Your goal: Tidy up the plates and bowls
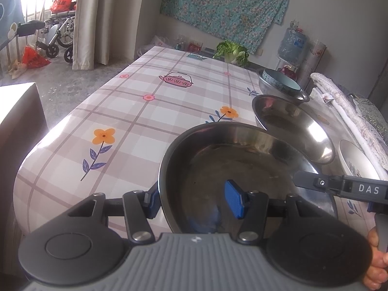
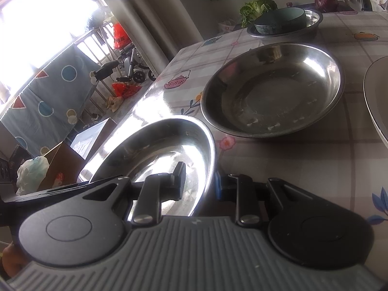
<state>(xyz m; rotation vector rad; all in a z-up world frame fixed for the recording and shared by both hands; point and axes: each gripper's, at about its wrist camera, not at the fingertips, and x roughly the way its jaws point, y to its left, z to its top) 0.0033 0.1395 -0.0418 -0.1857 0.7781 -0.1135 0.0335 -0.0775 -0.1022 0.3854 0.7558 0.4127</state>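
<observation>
A steel plate (image 1: 242,169) sits near the table's front edge; it also shows in the right wrist view (image 2: 165,150). My left gripper (image 1: 194,201) straddles its left rim, one blue pad (image 1: 234,202) inside, the other outside, jaws apart. My right gripper (image 2: 198,181) straddles its other rim the same way, and shows in the left wrist view (image 1: 339,186). A second steel plate (image 1: 293,126) (image 2: 271,89) lies just beyond. A teal bowl (image 1: 278,81) (image 2: 281,20) sits in a steel basin (image 1: 300,97) (image 2: 312,21) farther back. A white plate (image 1: 356,160) (image 2: 378,99) lies at the right.
The table (image 1: 145,111) has a plaid flowered cloth. A cabbage (image 1: 232,51) stands at its far end. A rolled towel (image 1: 344,106) lies along the right edge. A cardboard box (image 2: 60,165) stands beside the table. A wheelchair (image 1: 58,36) is by the curtain.
</observation>
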